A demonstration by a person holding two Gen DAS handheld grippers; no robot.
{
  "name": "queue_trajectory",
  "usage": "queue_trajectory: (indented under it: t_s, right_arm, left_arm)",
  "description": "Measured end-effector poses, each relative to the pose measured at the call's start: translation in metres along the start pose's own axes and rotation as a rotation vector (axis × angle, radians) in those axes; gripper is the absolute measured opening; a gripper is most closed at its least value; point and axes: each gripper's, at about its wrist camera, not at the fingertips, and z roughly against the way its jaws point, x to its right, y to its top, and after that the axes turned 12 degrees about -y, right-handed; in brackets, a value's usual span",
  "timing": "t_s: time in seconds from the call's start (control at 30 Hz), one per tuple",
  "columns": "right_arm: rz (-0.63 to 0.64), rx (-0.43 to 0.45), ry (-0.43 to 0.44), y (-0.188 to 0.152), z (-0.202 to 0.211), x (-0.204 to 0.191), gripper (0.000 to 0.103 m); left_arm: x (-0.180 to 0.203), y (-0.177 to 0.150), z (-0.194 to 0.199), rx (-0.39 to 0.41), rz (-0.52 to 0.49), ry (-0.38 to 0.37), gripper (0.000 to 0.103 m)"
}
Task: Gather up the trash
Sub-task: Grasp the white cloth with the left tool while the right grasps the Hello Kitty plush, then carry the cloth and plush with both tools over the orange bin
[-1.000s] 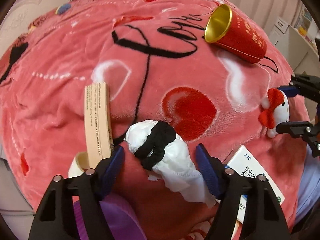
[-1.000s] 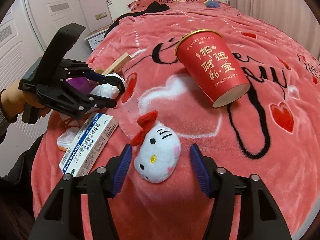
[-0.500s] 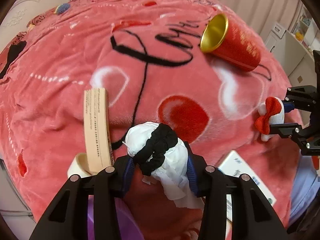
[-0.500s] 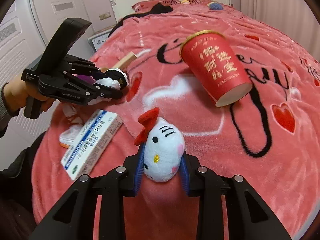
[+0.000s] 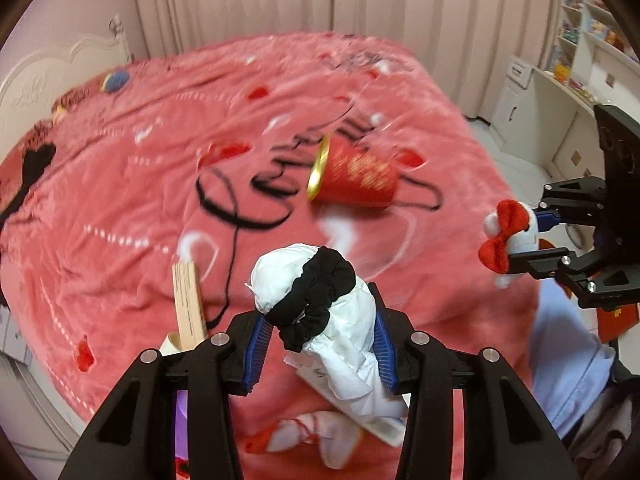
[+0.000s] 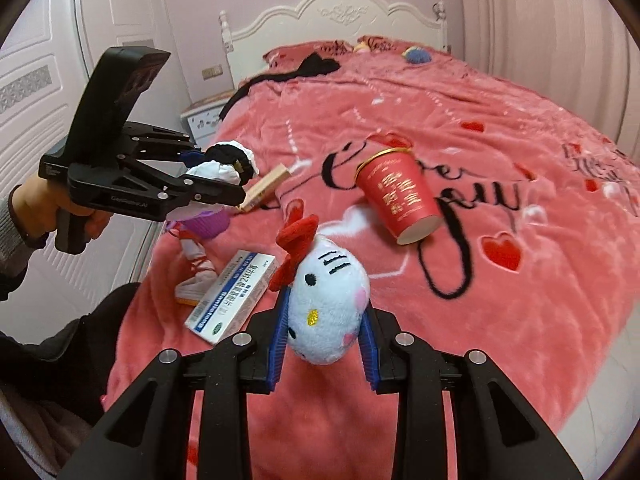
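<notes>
My left gripper (image 5: 320,344) is shut on a crumpled white tissue wad wrapped in a black scrunchie (image 5: 316,304), held clear above the pink blanket (image 5: 140,208). The right wrist view shows that same left gripper (image 6: 218,176) and wad (image 6: 224,160) at the left, in a person's hand. My right gripper (image 6: 324,344) is shut on a white cat plush with a red bow (image 6: 328,300), lifted off the bed. From the left wrist view, the right gripper (image 5: 528,236) and plush (image 5: 506,232) hang at the right edge.
A red paper cup (image 6: 400,196) lies on its side mid-bed. Near the bed's left edge lie a white and blue medicine box (image 6: 234,294), a wooden block (image 6: 266,186), a purple cup (image 6: 206,224) and a small white shoe (image 6: 196,276). A headboard (image 6: 340,12) stands behind.
Both grippers closed, the left on the tissue wad and the right on the cat plush. Both then rose, lifting their loads off the blanket.
</notes>
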Motion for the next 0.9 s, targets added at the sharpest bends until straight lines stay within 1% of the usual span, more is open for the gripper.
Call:
queue_trajectory:
  t_s: [0.17, 0.3, 0.4, 0.43, 0.5, 0.7, 0.9]
  right_arm:
    - [-0.033, 0.043, -0.025, -0.009, 0.04, 0.01, 0.032]
    - [-0.059, 0.072, -0.056, -0.022, 0.071, 0.019, 0.032]
    - [-0.083, 0.088, -0.088, -0.036, 0.097, 0.031, 0.032]
    - [-0.088, 0.091, -0.096, -0.04, 0.103, 0.033, 0.032]
    - [-0.105, 0.094, -0.118, -0.05, 0.118, 0.04, 0.032]
    - [-0.18, 0.107, -0.201, -0.088, 0.162, 0.071, 0.032]
    - [-0.277, 0.092, -0.305, -0.139, 0.205, 0.106, 0.032]
  left_arm:
    - [0.041, 0.013, 0.014, 0.038, -0.072, -0.008, 0.046]
    - [0.076, 0.015, 0.02, 0.052, -0.133, -0.037, 0.046]
    - [0.106, 0.02, 0.017, 0.064, -0.168, -0.076, 0.046]
    - [0.119, 0.023, 0.013, 0.064, -0.188, -0.098, 0.046]
    - [0.136, 0.023, 0.009, 0.064, -0.214, -0.117, 0.046]
    - [0.203, 0.041, -0.019, 0.06, -0.312, -0.233, 0.046]
    - [0.258, 0.054, -0.053, 0.037, -0.393, -0.333, 0.046]
